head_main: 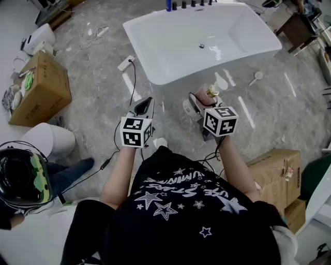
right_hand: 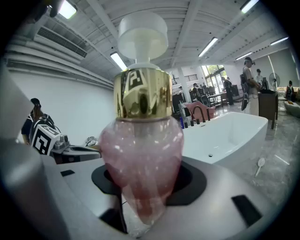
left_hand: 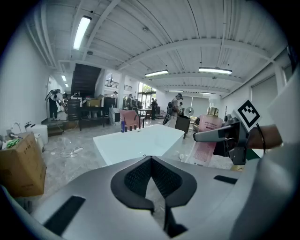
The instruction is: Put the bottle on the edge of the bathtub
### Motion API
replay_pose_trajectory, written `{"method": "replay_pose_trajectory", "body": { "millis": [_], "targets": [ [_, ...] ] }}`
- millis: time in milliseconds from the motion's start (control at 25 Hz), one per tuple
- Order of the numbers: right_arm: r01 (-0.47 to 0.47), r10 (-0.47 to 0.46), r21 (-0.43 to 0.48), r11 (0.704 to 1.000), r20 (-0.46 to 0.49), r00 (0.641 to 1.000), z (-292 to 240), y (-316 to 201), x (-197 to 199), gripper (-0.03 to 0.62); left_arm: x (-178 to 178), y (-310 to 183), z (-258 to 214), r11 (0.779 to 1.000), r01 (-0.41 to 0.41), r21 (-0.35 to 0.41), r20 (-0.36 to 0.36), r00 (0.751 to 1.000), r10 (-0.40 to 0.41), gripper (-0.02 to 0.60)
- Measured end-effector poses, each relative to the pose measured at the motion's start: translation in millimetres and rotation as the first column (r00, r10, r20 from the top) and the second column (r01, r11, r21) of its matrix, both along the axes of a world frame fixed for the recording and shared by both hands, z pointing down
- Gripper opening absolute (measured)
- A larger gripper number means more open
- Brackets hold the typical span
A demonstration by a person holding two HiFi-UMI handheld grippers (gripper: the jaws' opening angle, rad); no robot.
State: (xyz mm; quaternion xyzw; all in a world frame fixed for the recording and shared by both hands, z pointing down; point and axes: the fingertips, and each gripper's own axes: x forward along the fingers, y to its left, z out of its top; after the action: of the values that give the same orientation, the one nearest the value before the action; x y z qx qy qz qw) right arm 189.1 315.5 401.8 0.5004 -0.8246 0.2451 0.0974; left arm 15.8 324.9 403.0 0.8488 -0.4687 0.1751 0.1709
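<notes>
A pink bottle [head_main: 209, 94] with a gold collar and a white pump top stands upright between the jaws of my right gripper [head_main: 204, 103], which is shut on its belly. In the right gripper view the bottle [right_hand: 143, 159] fills the middle, with the pads pressed on both of its sides. The white bathtub [head_main: 155, 77] lies ahead on the marble floor, beyond both grippers. My left gripper [head_main: 145, 103] hovers to the left of the bottle, shut with nothing in it. From the left gripper view, the bottle [left_hand: 208, 129] shows at right and the bathtub [left_hand: 140, 140] ahead.
Several small dark bottles [head_main: 189, 4] line the tub's far rim. Cardboard boxes sit at left [head_main: 41, 88] and right [head_main: 276, 173]. A white round fixture [head_main: 49, 140], a power strip [head_main: 125, 63] with cables and a crouching person in a helmet [head_main: 20, 178] are to the left.
</notes>
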Motion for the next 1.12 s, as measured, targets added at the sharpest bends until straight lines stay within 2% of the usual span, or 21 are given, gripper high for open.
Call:
{"method": "replay_pose_trajectory", "body": {
  "millis": [240,400,600,720,880,1000,1120],
  "targets": [
    [0.0,0.0,-0.046,0.999,0.007,1.0,27.0,-8.5,-8.9,0.222,-18.3,-3.6,18.1,0.999,0.037,-0.027,-0.009,0.999,-0.038,0.014],
    [0.0,0.0,-0.068,0.998,0.006,1.0,30.0,-31.3,-22.0,0.222,-35.0,-23.1,23.3,0.998,0.046,-0.048,-0.022,0.999,-0.047,0.014],
    [-0.046,0.046,-0.027,0.999,-0.008,0.999,12.2,-70.2,-25.8,0.222,-57.5,-65.8,16.7,0.999,0.025,-0.042,-0.038,0.999,-0.026,0.014],
    [-0.111,0.11,-0.007,0.994,-0.015,0.994,9.0,-89.1,-18.3,0.224,-66.9,-89.1,18.2,0.999,-0.001,-0.038,-0.043,0.999,-0.001,0.015],
    [-0.178,0.178,-0.042,0.983,-0.002,0.984,24.0,-110.0,-4.0,0.224,-67.9,-115.6,36.3,0.997,-0.011,-0.072,-0.051,0.999,0.008,0.014],
    [-0.169,0.169,-0.077,0.983,-0.014,0.986,37.9,-131.1,2.5,0.224,-61.7,-135.5,51.4,0.993,-0.005,-0.116,-0.059,0.998,-0.002,0.014],
    [-0.158,0.159,-0.095,0.983,0.0,0.987,48.1,-172.7,6.9,0.223,-56.0,-167.7,57.7,0.99,0.014,-0.137,-0.038,0.999,-0.019,0.014]
  ]
}}
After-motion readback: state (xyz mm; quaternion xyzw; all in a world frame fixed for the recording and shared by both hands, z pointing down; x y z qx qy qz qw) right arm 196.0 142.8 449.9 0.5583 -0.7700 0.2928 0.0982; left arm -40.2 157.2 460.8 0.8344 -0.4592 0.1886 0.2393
